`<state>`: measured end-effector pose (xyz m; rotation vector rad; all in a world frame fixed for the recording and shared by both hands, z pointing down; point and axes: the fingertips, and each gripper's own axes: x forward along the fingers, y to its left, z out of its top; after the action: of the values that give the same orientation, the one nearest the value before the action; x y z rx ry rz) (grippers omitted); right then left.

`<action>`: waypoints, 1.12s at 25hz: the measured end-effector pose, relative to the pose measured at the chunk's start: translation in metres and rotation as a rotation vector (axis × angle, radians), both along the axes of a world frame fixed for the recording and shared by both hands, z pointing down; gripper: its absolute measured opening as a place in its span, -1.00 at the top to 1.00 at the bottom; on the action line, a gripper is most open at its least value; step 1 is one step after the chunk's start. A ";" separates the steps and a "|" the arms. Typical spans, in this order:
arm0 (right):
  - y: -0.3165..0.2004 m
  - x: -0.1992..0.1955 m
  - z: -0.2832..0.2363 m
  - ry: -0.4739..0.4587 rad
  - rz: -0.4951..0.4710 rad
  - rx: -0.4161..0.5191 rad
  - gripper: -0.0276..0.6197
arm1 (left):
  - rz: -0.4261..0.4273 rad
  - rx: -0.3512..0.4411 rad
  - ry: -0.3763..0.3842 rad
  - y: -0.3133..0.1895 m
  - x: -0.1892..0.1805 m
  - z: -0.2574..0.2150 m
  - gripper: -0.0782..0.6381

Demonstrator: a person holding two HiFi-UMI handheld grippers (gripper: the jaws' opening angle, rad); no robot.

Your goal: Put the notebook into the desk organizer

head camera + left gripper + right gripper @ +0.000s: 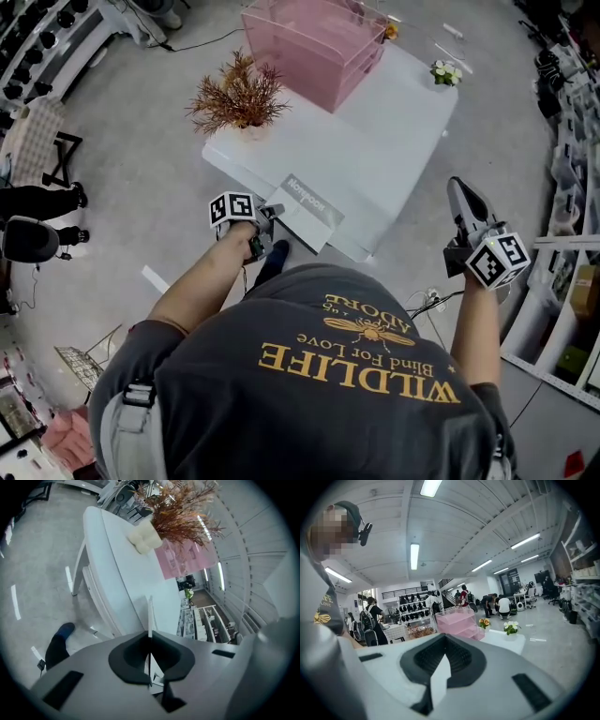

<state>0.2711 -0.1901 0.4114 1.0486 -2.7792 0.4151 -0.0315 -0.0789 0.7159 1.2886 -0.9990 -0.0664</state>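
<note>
Grey open-plan floor (141, 169), one white table (375, 141) set on it. Far end of table: pink desk organizer (314, 47), translucent, tiered. Left of it, at the table's left edge: dried rust-brown plant (239, 94) in a pale pot. Far right corner: small pot of white flowers (445, 72). Near edge of table: notebook (309, 208), grey cover with printed title, lying slantwise at the near corner and well apart from the organizer; whether it rests on the tabletop or is raised off it cannot be told. Left gripper (265, 217), marker cube on top, is at the notebook's near left corner; its own view shows the jaws clenched on the notebook, seen edge-on as a thin white sheet running up between the pads, with the table, plant and organizer beyond. Right gripper (457, 185), marker cube at its rear, is held off the right side of the table, touching nothing; jaws together, nothing between them, pointed roughly level toward the organizer and flowers. Person's dark printed shirt fills the lower head view.
</note>
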 end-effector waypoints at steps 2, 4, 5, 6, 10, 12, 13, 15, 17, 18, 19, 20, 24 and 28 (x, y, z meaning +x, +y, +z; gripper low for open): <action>-0.001 0.001 -0.003 -0.010 -0.012 0.008 0.91 | -0.004 0.038 0.022 -0.003 0.005 -0.018 0.76; -0.003 0.003 -0.007 -0.017 -0.022 0.016 0.91 | -0.006 0.081 0.039 -0.008 0.011 -0.039 0.76; -0.004 0.004 -0.010 -0.021 -0.026 0.022 0.91 | -0.007 0.104 0.045 -0.011 0.015 -0.050 0.76; -0.004 0.006 -0.012 -0.024 -0.030 0.029 0.91 | -0.006 0.129 0.049 -0.015 0.018 -0.062 0.76; -0.008 0.016 -0.020 -0.043 -0.040 0.055 0.91 | 0.003 0.238 0.049 -0.034 0.034 -0.112 0.76; -0.009 0.022 -0.025 -0.052 -0.041 0.062 0.91 | 0.006 0.291 0.046 -0.045 0.042 -0.138 0.76; -0.011 0.025 -0.028 -0.056 -0.041 0.066 0.91 | 0.007 0.319 0.042 -0.052 0.047 -0.152 0.76; -0.018 0.029 -0.033 -0.059 -0.040 0.077 0.91 | 0.010 0.376 0.035 -0.068 0.053 -0.182 0.76; -0.027 0.029 -0.039 -0.060 -0.036 0.090 0.91 | 0.012 0.435 0.029 -0.089 0.056 -0.212 0.76; -0.033 0.028 -0.042 -0.061 -0.032 0.096 0.91 | 0.014 0.465 0.025 -0.099 0.055 -0.227 0.76; -0.038 0.026 -0.045 -0.062 -0.029 0.103 0.91 | 0.017 0.494 0.020 -0.110 0.054 -0.243 0.76; -0.044 0.023 -0.049 -0.062 -0.026 0.109 0.91 | 0.022 0.524 0.015 -0.121 0.052 -0.258 0.76; -0.068 0.002 -0.068 -0.055 -0.016 0.145 0.91 | 0.056 0.638 -0.003 -0.168 0.039 -0.321 0.76; -0.101 -0.030 -0.090 -0.051 0.007 0.180 0.91 | 0.088 0.726 -0.010 -0.224 0.014 -0.371 0.76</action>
<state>0.2407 -0.2911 0.3219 1.0986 -2.9030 0.1978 -0.0173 -0.3026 0.3447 1.9908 -0.9577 -0.3828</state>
